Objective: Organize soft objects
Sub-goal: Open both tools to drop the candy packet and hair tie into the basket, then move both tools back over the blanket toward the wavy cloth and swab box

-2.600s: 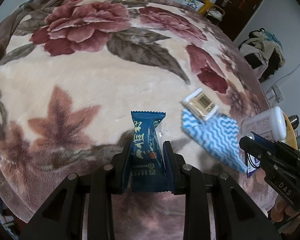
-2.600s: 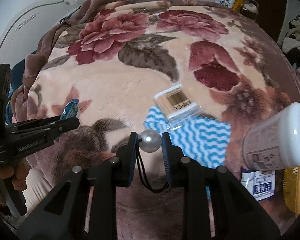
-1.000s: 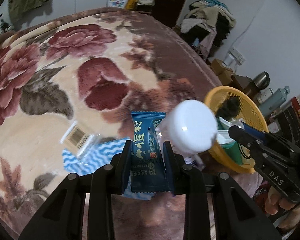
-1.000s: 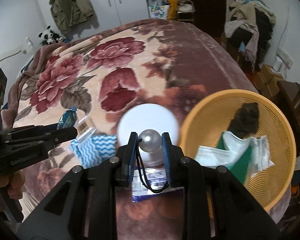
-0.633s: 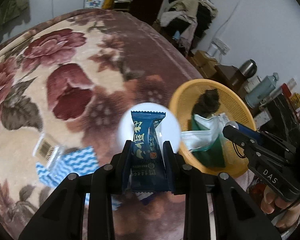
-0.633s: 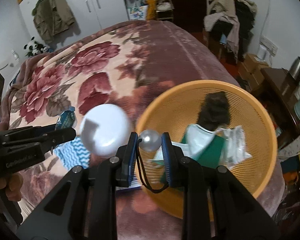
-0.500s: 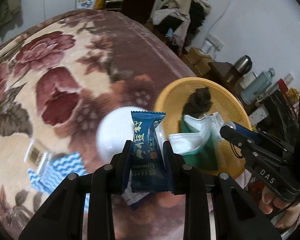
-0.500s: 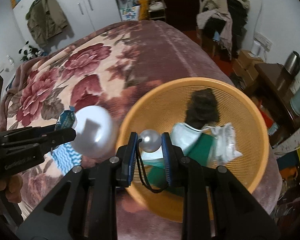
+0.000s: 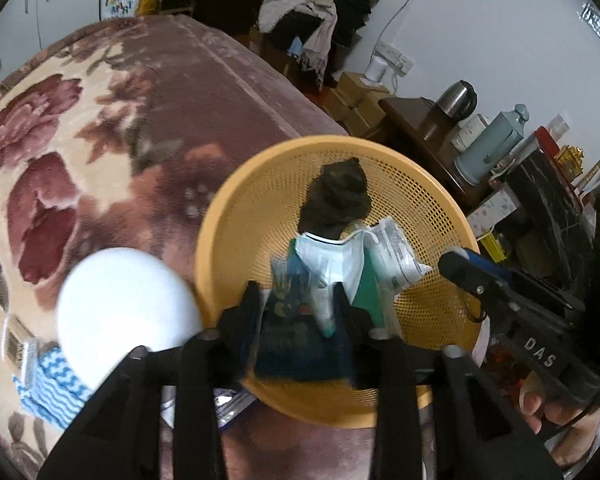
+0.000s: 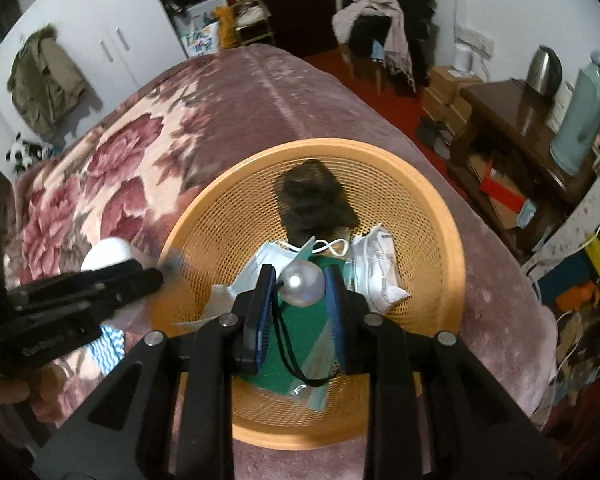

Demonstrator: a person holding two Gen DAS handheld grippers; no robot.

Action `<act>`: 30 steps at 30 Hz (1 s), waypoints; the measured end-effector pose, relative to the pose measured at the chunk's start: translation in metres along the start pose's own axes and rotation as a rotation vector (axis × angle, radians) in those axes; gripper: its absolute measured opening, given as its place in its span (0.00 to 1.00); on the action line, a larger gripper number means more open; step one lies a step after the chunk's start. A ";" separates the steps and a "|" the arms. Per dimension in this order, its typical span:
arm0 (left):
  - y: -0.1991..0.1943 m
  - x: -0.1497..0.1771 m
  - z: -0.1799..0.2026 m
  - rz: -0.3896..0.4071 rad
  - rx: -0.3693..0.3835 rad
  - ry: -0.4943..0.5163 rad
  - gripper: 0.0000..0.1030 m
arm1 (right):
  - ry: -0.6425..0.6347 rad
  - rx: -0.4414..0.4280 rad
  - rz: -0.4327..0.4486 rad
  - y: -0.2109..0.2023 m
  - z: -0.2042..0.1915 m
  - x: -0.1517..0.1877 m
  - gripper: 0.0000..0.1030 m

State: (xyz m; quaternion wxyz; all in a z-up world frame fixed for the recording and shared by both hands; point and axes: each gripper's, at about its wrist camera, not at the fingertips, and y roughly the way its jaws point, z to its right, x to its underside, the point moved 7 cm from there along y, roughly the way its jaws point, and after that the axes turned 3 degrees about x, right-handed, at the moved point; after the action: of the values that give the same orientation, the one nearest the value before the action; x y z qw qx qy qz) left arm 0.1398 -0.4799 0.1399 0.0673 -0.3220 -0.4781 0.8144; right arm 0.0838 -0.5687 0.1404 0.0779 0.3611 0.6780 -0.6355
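Hovering over the near side of the orange mesh basket [image 9: 428,184], the left gripper [image 9: 296,300] has just been opening its jaws: they now stand well apart, and the dark blue snack packet [image 9: 296,332] shows blurred between them, no longer pinched, low over the basket's near rim. The right gripper [image 10: 300,292], also above the basket, has jaws that have just eased apart a little, with the pearl bead [image 10: 302,278] on its black elastic loop [image 10: 288,344] between the pads; the bead lies against the right pad, with a sliver of gap at the left one, so whether it is gripped cannot be told. Inside the basket lie a dark fuzzy bundle [image 10: 312,200] toward the far wall, a pale blue face mask [image 10: 268,260] with white ear loops, a crinkled white printed packet [image 10: 376,264] to the right of the mask, and a green flat piece [image 10: 300,344] under them near the middle. The basket sits on the edge of a floral plush blanket [image 9: 80,152]. Just left of the basket a white bottle cap [image 9: 124,312] faces the left camera, and beyond it, farther from the basket, a blue-and-white wavy cloth [image 9: 56,392] lies on the blanket with a small barcoded pack [image 9: 18,344] on its far edge.
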 end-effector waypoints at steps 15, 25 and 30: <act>-0.040 0.010 -0.013 0.079 -0.066 0.016 0.99 | 0.054 0.038 -0.026 0.001 0.005 0.007 0.99; -0.048 0.023 -0.023 0.075 -0.069 -0.011 0.99 | 0.045 0.046 -0.024 -0.009 0.000 0.010 0.99; -0.054 0.024 -0.025 0.087 -0.067 -0.015 0.99 | 0.035 0.047 -0.018 -0.012 -0.007 0.009 1.00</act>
State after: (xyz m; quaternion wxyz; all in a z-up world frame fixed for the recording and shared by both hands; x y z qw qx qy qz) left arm 0.1254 -0.4229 0.1651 0.0175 -0.3381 -0.4910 0.8027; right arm 0.0726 -0.5576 0.1465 0.0519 0.3677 0.6674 -0.6454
